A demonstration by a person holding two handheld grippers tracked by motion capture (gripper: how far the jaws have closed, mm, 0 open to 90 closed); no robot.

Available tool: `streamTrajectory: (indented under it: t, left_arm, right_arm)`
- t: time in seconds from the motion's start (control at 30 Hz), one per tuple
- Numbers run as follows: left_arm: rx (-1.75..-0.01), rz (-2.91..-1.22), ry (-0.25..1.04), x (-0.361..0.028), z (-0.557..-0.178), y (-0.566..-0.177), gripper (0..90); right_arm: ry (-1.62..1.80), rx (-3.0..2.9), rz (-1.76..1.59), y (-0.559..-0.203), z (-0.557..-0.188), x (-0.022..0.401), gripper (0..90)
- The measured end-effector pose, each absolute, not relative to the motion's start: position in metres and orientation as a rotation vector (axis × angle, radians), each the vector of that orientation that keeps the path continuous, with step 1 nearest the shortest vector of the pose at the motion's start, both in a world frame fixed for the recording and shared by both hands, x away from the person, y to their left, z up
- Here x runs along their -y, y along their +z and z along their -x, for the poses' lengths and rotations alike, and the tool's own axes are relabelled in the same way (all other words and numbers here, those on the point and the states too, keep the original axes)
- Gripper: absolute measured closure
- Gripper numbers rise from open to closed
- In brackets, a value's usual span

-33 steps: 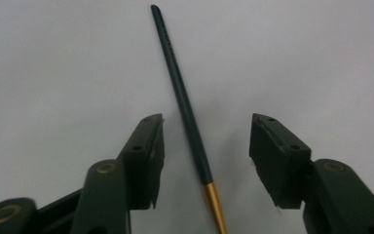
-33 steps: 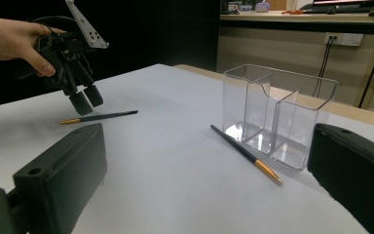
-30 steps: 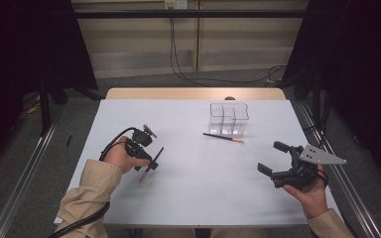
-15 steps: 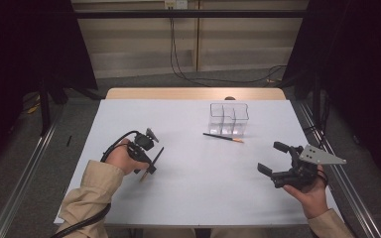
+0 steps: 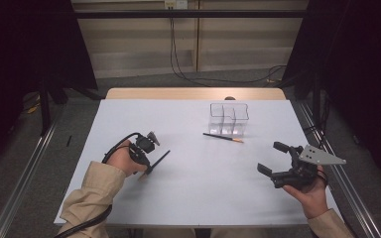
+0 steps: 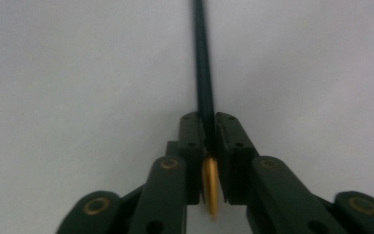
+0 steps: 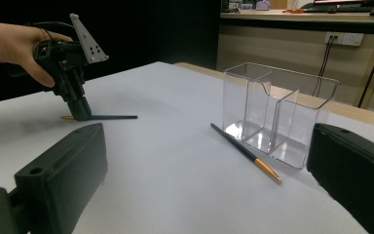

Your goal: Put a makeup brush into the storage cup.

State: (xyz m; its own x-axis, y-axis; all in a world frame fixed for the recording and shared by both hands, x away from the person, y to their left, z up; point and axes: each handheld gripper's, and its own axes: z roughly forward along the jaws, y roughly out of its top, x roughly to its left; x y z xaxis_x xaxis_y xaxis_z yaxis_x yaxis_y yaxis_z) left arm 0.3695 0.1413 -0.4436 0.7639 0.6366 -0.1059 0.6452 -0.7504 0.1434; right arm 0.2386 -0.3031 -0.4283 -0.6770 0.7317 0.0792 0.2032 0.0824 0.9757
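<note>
pinching: your left gripper (image 5: 149, 166) has just closed its jaws on the dark pencil (image 5: 159, 160) near its yellow end; the pads press it from both sides in the left gripper view (image 6: 209, 141).
pencil position: it lies flat on the white table (image 5: 188, 198), left of the middle, with its dark shaft running up and right, away from your hand.
right gripper: your right gripper (image 5: 277, 159) hangs over the table's right side with its jaws spread wide and nothing between them.
second pencil: it (image 5: 223, 137) lies just in front of the clear divided holder (image 5: 228, 118), near it; whether they touch you cannot tell.
open room: bare tabletop stretches between your two grippers.
edges: your right hand sits close to the right edge; the holder stands near the far edge.
</note>
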Motion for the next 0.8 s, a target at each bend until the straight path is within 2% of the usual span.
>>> streamTrajectory:
  t: [0.8]
  left_arm:
    - [-0.985,-2.775,-0.128,-0.1404,-0.3733,-0.4345,83.6]
  right_arm:
    - [1.622,-1.956,-0.925,-0.4307,-0.2398,0.3023,0.6]
